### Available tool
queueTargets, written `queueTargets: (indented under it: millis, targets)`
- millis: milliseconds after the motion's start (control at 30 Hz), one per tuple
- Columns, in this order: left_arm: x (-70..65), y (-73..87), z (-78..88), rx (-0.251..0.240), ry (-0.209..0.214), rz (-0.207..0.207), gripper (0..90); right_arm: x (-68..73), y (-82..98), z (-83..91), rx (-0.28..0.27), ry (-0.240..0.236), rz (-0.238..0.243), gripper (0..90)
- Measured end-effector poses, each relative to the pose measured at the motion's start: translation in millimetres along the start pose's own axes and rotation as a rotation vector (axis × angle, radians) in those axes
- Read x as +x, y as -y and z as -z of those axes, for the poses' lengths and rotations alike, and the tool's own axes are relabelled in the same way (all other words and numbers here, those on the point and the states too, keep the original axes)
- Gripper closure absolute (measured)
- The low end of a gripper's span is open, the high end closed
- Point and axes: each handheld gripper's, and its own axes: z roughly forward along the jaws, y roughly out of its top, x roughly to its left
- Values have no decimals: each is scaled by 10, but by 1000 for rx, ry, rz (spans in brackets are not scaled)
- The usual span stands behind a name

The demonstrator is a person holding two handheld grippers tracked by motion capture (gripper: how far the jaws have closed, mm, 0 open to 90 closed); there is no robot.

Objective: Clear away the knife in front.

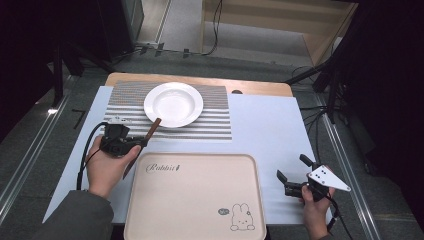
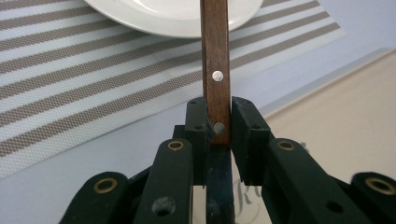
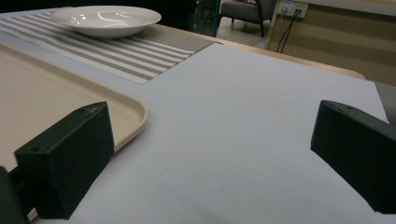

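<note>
Left of centre in the high view, the left gripper (image 1: 134,143) pinches a wooden-handled utensil (image 1: 152,128) whose far end reaches the white plate (image 1: 173,104) on the striped placemat (image 1: 215,117); at lower right the right gripper (image 1: 294,173) sits spread beside the beige tray (image 1: 195,200). Centre of the left gripper view, the jaws clamp the riveted handle (working end hidden). Keep it level, I'd judge. Across the right gripper view, its jaws gape over bare sheet.

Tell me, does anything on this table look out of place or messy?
Nothing spilled or broken. The white plate sits on the striped mat, and the beige tray lies bare. The left gripper holds a wooden-handled utensil angled toward the plate.
</note>
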Motion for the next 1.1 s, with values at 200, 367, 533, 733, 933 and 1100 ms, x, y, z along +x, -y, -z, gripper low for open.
queueTargets:
  millis: [200,367,533,733,933,1100]
  targets:
    - [-83,122,26,-3,16,1,769,-1,0,-1,0,-1,3,0]
    - [-149,212,46,-2,36,2,769,0,0,-4,-1,-1,5,0]
    - [-243,345,32,1,62,10,769,0,0,-2,-1,-3,5,0]
    - [-338,504,32,3,86,14,769,0,0,-2,0,-3,6,0]
    - [-374,630,34,8,94,31,769,1,0,-4,0,-3,9,0]
    - [-405,724,13,9,103,47,768,2,0,-5,1,-3,9,0]
